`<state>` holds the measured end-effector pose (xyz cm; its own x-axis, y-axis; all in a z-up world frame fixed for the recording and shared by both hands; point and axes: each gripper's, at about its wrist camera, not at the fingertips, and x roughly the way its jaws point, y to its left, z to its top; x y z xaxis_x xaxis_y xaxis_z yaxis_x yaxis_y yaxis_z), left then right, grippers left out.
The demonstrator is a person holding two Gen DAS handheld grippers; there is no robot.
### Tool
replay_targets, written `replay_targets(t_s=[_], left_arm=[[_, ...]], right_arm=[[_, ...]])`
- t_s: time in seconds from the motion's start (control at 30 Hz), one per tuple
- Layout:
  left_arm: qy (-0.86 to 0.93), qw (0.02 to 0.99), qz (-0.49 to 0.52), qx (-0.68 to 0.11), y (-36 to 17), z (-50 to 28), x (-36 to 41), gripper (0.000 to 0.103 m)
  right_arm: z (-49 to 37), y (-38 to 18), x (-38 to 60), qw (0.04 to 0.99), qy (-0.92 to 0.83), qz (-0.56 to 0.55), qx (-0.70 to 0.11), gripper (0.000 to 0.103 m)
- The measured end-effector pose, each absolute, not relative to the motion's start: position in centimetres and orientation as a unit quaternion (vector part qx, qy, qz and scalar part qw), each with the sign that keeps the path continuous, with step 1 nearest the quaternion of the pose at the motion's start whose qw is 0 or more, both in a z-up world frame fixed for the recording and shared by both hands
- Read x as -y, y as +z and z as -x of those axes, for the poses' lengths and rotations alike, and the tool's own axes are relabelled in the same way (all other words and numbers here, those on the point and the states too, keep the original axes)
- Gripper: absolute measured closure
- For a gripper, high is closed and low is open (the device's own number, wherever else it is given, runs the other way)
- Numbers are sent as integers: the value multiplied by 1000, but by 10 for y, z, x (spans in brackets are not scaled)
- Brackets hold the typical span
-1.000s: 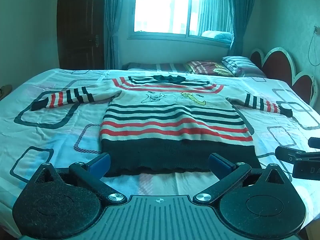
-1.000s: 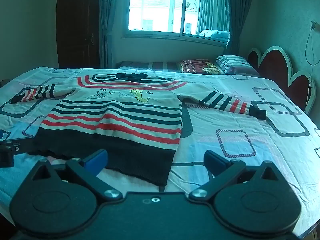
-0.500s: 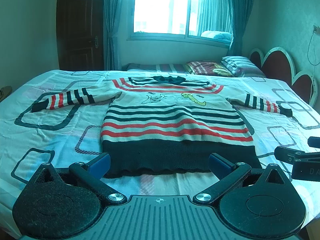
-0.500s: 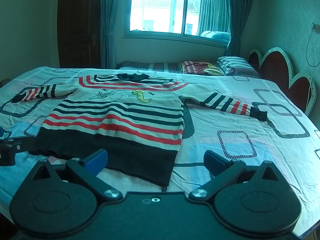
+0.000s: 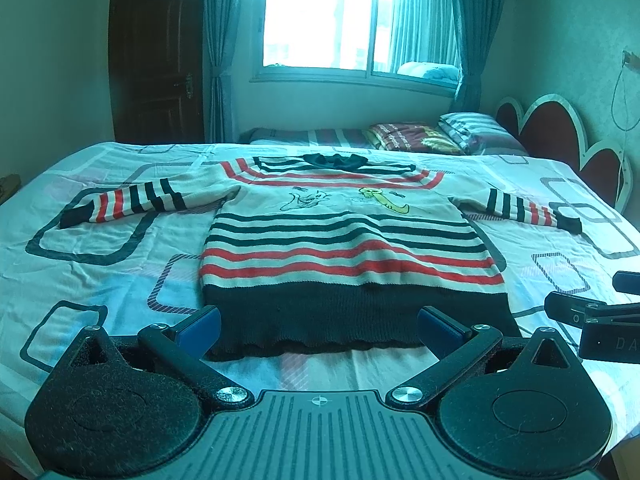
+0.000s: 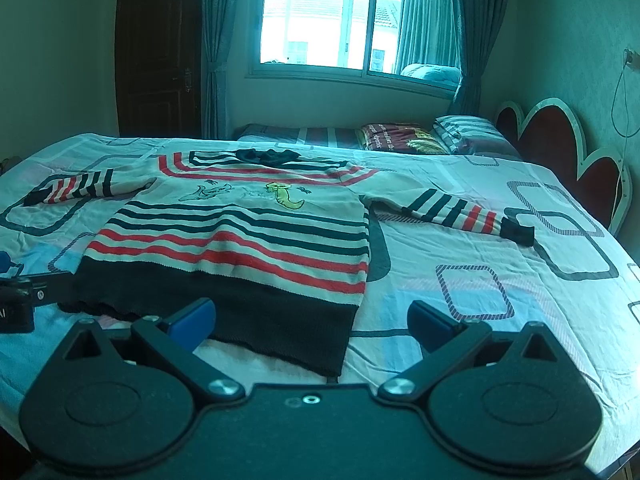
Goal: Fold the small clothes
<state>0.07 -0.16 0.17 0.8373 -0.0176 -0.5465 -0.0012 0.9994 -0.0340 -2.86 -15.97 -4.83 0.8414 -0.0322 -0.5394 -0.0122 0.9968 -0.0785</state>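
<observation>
A small striped sweater (image 5: 344,240) (image 6: 240,236), cream with red and dark bands and a dark hem, lies flat on the bed with both sleeves spread sideways. My left gripper (image 5: 320,326) hovers open just in front of the middle of the hem, holding nothing. My right gripper (image 6: 312,320) is open too, in front of the hem's right corner. The left sleeve (image 5: 124,204) reaches left, the right sleeve (image 6: 464,214) reaches right. In the left wrist view the other gripper (image 5: 596,320) shows at the right edge.
The bed sheet (image 5: 100,280) carries a pattern of rounded rectangles. Folded blankets and pillows (image 5: 440,136) lie at the far end under the window. A red scalloped headboard (image 6: 560,140) stands at the right, a dark door (image 6: 160,52) at the back left.
Both views have crept very slightly forward toward the hem. The sweater has not moved and both grippers stay open.
</observation>
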Motion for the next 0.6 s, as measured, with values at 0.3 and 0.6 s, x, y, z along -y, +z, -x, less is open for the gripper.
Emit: replay_targets(t_s=[0.3, 0.6], left_arm=[[0, 958, 17, -287, 1, 0, 0, 0], [3, 958, 17, -287, 2, 2, -3, 0]], right_arm=[[29, -48, 155, 959, 0, 42, -282, 1], [28, -49, 154, 959, 3, 43, -281, 1]])
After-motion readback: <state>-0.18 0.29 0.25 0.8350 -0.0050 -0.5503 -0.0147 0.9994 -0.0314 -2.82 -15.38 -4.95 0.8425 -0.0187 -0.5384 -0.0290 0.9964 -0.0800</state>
